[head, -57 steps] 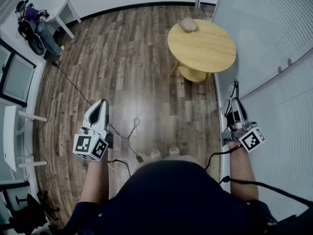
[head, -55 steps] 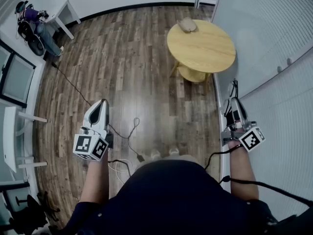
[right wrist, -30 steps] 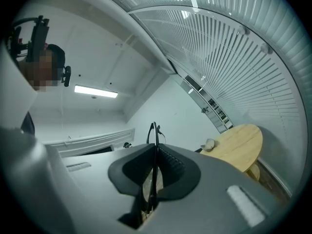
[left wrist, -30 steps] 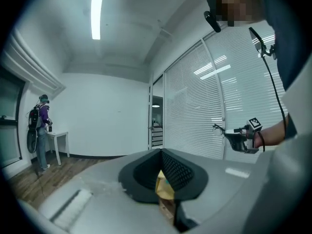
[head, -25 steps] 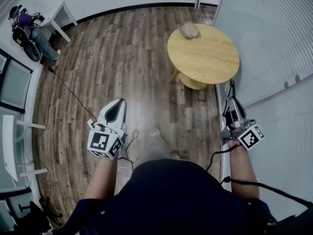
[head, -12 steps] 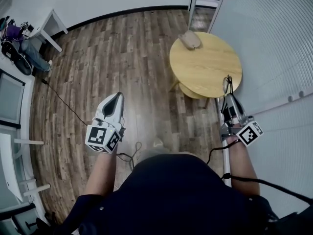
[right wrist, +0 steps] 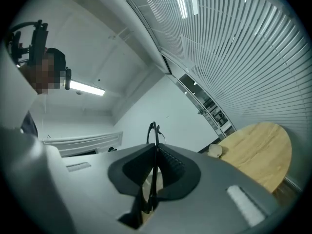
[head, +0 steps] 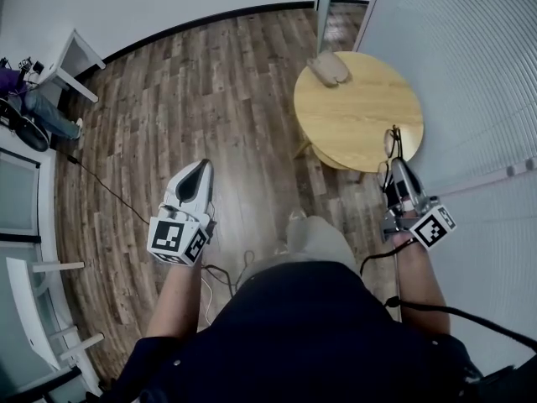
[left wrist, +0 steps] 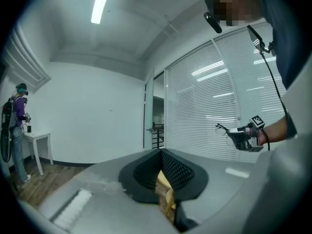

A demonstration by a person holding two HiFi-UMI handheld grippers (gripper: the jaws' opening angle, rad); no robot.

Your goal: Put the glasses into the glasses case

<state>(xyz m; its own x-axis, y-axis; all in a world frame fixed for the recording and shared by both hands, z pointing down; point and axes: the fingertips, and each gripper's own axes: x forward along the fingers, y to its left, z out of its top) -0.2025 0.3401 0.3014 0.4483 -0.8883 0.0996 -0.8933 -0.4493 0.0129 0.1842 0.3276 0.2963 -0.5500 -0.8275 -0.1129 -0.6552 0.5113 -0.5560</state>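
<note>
Both grippers nearer table [head: 369,128] now. Right gripper [head: 396,166] clenched on glasses [head: 390,142], thin frame pinched edge-on. Left gripper [head: 200,168] closed, empty. Glasses case [head: 329,68] at table's far edge. Risk: walking jolts twist frame out of narrow pinch.

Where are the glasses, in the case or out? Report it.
Out. The right gripper is shut on the glasses, frame upright between its jaws; the glasses case lies apart on the round table.

The glasses case [head: 329,68] lies on the table [head: 361,116], far edge; right gripper [head: 394,163] with glasses [head: 390,141] at its near right; left gripper [head: 200,170] well left.
</note>
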